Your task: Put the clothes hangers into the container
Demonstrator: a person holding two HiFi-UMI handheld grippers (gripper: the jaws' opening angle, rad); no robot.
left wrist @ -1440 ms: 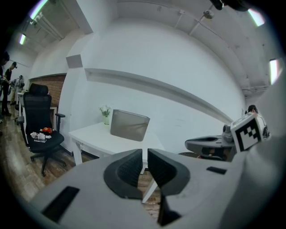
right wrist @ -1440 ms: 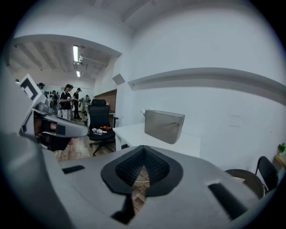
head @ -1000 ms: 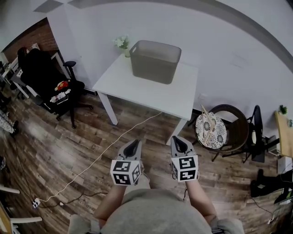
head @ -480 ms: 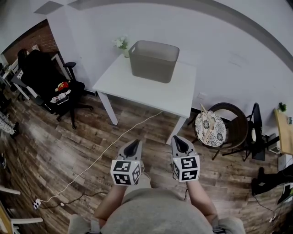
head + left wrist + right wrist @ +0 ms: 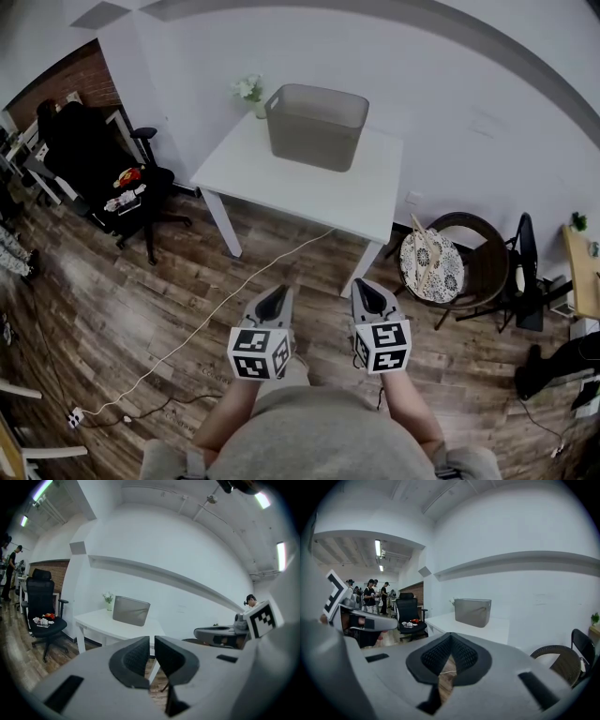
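At your right, on the chair (image 5: 485, 246): hangers (image 5: 424, 255); both claws empty.
Head view: hangers lie pointing away from you, nearest the right claw (image 5: 365, 287); container (image 5: 317, 125) on the surface (image 5: 314, 186) ahead, open floor (image 5: 178, 281) between. Left gripper view: left claw (image 5: 151, 654) a slit apart. Right gripper view: right claw pressed together.

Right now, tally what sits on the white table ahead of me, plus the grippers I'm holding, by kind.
Grey container: 1
Flower vase: 1
Grippers: 2 (left gripper, right gripper)
Total: 4
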